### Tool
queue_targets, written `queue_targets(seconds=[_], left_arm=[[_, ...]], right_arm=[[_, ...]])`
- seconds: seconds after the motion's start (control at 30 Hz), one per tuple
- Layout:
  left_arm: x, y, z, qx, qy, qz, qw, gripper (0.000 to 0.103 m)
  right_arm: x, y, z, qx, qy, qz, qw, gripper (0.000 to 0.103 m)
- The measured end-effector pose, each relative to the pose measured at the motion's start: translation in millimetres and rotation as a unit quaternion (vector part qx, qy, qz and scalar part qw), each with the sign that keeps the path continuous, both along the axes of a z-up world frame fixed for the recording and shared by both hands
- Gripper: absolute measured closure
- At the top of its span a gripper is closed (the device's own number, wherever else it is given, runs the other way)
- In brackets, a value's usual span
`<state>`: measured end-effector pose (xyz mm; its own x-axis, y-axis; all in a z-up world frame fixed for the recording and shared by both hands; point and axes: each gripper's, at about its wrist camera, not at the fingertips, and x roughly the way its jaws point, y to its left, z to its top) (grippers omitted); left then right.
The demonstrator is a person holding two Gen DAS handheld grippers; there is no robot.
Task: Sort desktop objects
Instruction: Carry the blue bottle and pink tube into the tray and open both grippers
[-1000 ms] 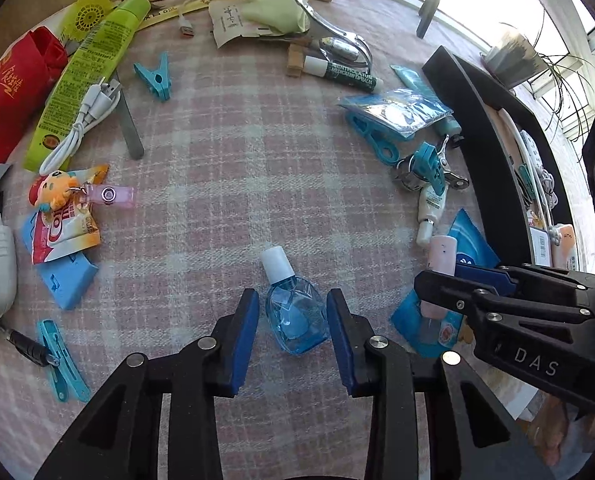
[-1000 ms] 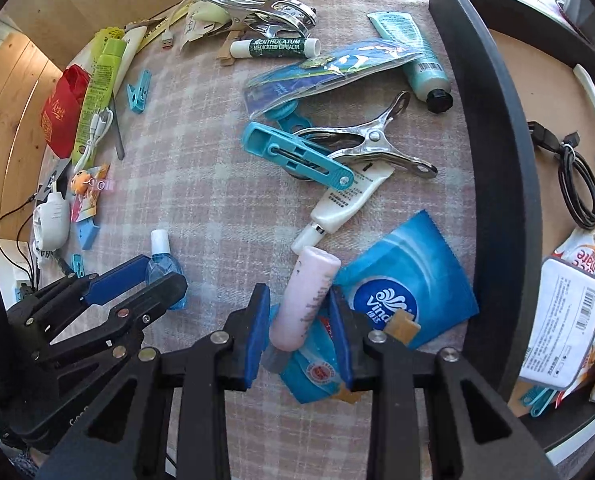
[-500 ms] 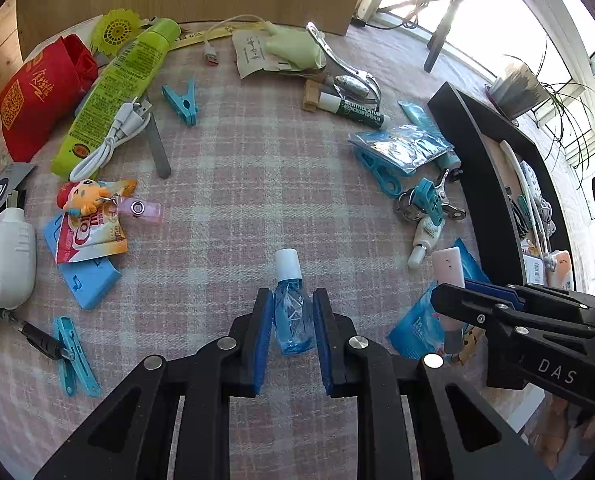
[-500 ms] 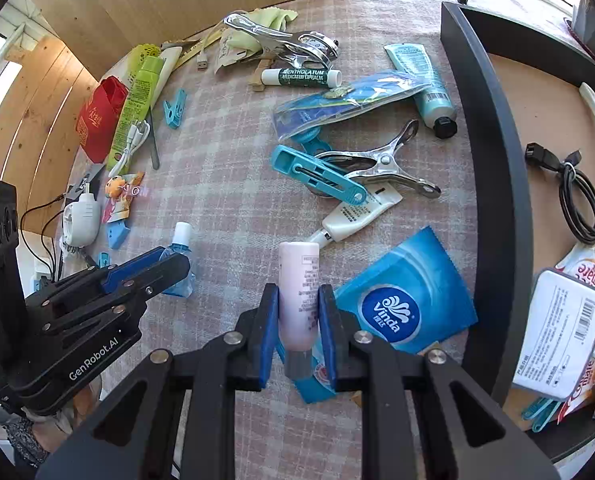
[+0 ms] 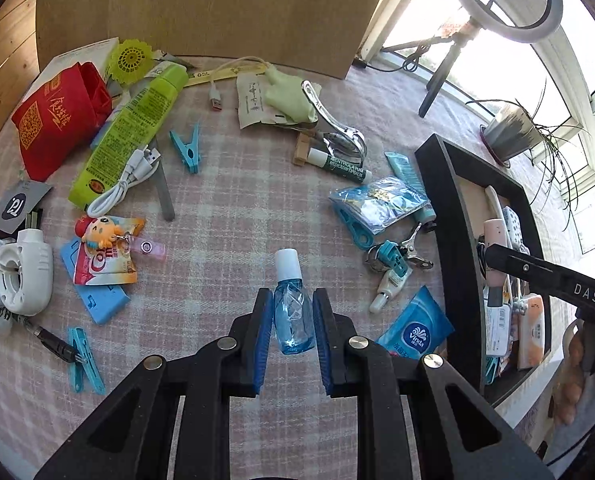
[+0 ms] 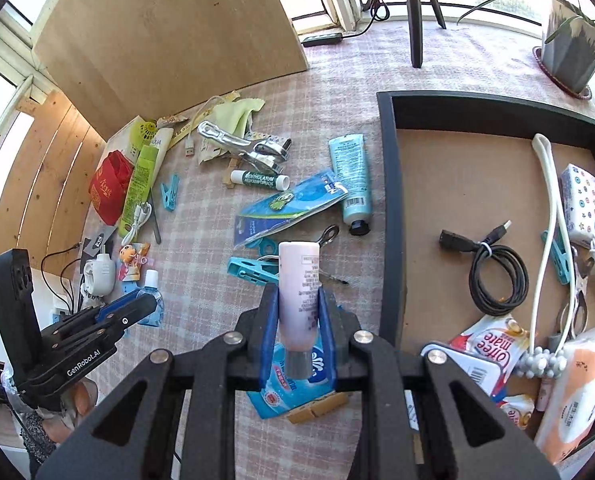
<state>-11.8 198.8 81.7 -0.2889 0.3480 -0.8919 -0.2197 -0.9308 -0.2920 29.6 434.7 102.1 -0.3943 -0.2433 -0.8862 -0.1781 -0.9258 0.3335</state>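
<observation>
My left gripper (image 5: 292, 309) is shut on a small clear blue bottle (image 5: 291, 316) with a white cap, lifted above the checked tablecloth. My right gripper (image 6: 298, 304) is shut on a pale pink tube (image 6: 298, 280) with a grey cap at its lower end, held just left of the black tray's (image 6: 389, 200) left wall. In the left wrist view the pink tube (image 5: 494, 236) and the right gripper (image 5: 493, 258) hang over the tray (image 5: 453, 240). The right wrist view shows the left gripper (image 6: 147, 306) with the blue bottle (image 6: 152, 300) at lower left.
Loose items litter the cloth: a blue tissue pack (image 5: 415, 330), teal clips (image 5: 391, 258), a green lip balm stick (image 5: 343, 166), a teal tube (image 6: 349, 176), a lime tube (image 5: 133, 132), a red pouch (image 5: 57, 116), white cable (image 5: 129, 182). The tray holds a black cable (image 6: 493, 272), tissue packs and sachets.
Both grippers closed on their objects and lifted them off the cloth. The right gripper carried the pink tube rightward to the tray; the left rose with the blue bottle.
</observation>
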Motion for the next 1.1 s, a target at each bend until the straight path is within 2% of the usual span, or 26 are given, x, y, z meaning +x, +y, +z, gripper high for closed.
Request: queue_targets(seconds=[0.23, 0.43, 0.63, 0.87, 0.9, 0.93, 1.0, 1.1], left_arm=[[-11, 76, 30, 0.032, 0.022, -0.037, 0.9986, 0.084], [-18, 152, 42, 0.049, 0.026, -0.086, 0.9947, 0.084], [-12, 213, 43, 0.045, 0.023, -0.143, 0.9884, 0.084], [-1, 253, 36, 0.048, 0.008, -0.186, 0.9814, 0.084], [0, 255, 36, 0.052, 0.004, -0.189, 0.9805, 0.082], [0, 255, 35, 0.053, -0.001, -0.190, 0.9803, 0.069], [1, 252, 36, 0.053, 0.001, -0.188, 0.9808, 0.054], [-1, 243, 40, 0.033, 0.022, -0.179, 0.9831, 0.056]], right_arm=[[-8, 58, 7, 0.009, 0.001, -0.036, 0.999, 0.083], [-10, 94, 9, 0.030, 0.003, -0.054, 0.998, 0.083], [-6, 128, 1, 0.031, -0.002, -0.081, 0.996, 0.083], [3, 159, -8, 0.032, -0.014, -0.109, 0.993, 0.083], [4, 160, -8, 0.032, -0.012, -0.109, 0.993, 0.083], [5, 161, -8, 0.034, -0.014, -0.108, 0.993, 0.083], [5, 162, -9, 0.030, -0.023, -0.107, 0.993, 0.070], [5, 160, -7, 0.027, -0.020, -0.108, 0.994, 0.070]])
